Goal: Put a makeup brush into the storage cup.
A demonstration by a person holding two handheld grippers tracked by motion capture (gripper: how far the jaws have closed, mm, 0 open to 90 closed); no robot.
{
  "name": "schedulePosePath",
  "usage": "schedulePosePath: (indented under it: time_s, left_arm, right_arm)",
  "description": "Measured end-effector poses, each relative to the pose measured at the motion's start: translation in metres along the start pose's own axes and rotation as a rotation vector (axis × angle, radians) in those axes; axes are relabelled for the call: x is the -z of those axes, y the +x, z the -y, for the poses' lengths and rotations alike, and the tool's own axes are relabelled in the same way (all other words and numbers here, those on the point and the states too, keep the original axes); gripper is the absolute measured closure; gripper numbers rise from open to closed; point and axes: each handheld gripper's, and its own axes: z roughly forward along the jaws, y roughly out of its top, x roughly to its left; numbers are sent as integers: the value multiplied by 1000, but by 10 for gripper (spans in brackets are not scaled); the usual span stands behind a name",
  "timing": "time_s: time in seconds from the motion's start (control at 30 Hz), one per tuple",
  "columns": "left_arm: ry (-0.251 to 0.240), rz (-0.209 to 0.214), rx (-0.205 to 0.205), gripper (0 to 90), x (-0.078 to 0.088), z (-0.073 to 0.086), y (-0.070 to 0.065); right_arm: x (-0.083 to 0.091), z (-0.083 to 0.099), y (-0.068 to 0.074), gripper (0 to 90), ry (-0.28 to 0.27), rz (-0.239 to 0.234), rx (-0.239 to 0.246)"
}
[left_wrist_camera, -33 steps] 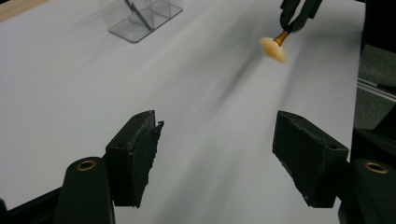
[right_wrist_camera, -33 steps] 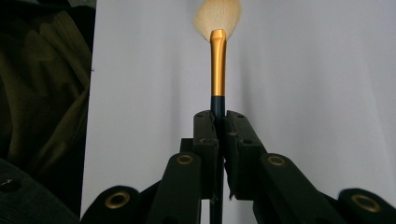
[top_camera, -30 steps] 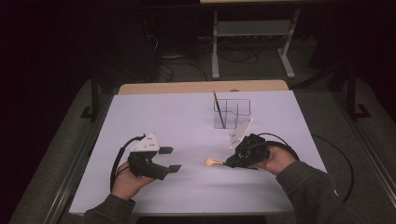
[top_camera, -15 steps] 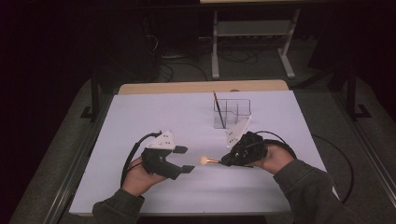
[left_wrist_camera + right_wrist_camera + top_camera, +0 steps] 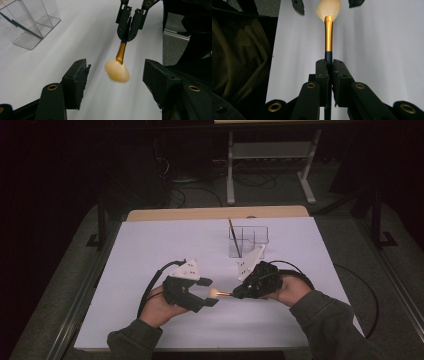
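Observation:
A makeup brush (image 5: 216, 293) with cream bristles (image 5: 117, 71), a gold ferrule (image 5: 328, 32) and a dark blue handle hangs level just above the white table. My right gripper (image 5: 236, 294) (image 5: 329, 65) is shut on its handle. My left gripper (image 5: 209, 292) (image 5: 116, 75) faces it from the left and is open. Its jaws have just been closing a little; the bristles sit between them with a gap on each side. In the left gripper view the right gripper (image 5: 127, 26) clamps the handle farther off.
A clear plastic organizer (image 5: 250, 241) (image 5: 30, 27) stands on the table (image 5: 150, 250) behind the right hand, with a thin dark brush (image 5: 233, 236) leaning in it. Cables trail from both grippers. A metal rack (image 5: 270, 150) stands on the floor beyond the table.
My left gripper has moved right, toward the brush, so the bristles now lie between its jaws. The right gripper and brush have stayed in place.

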Motion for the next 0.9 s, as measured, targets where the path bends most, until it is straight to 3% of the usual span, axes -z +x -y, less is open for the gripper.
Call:
schedulePosePath:
  time_s: [0.37,0.9]
  left_arm:
    - [6,48,-3,465,-12,-4,0]
    - [11,80,-23,677,-12,-4,-1]
  right_arm:
    - [-2,-6,4,825,-10,-12,10]
    - [-4,-9,6,825,-6,-21,27]
